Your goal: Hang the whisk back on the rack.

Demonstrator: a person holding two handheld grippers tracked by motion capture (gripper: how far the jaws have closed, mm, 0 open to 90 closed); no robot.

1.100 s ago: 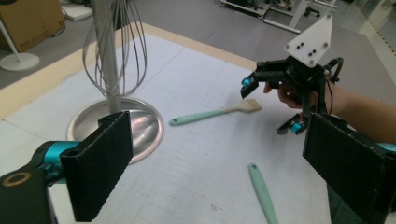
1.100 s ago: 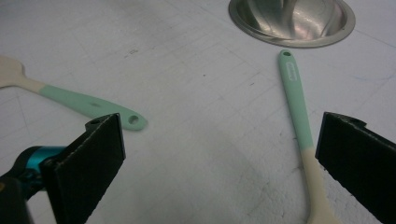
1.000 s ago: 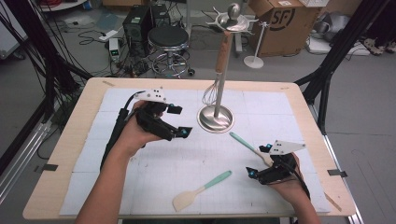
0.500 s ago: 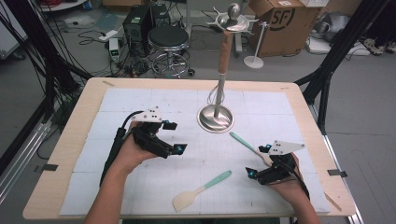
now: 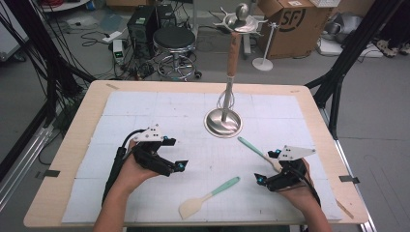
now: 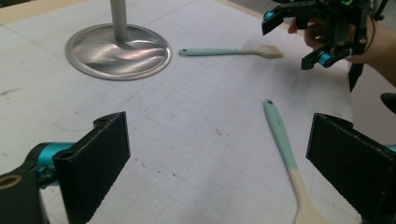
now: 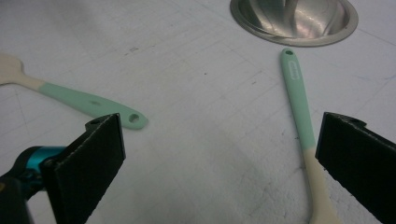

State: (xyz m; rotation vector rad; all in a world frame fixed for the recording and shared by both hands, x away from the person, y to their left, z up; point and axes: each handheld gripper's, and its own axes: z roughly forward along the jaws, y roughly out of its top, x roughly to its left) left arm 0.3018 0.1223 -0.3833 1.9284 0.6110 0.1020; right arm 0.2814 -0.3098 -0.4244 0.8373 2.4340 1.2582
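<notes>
Whisk already hung on stand; spatula and brush left on mat near front edge, both grippers spread wide, empty

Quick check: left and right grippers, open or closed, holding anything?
Left gripper: open, jaws wide apart, holding nothing.
Right gripper: open, jaws wide apart, holding nothing.

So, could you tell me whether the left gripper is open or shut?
Open: the left gripper has its black jaws wide apart, with bare mat between them and nothing held.
</notes>
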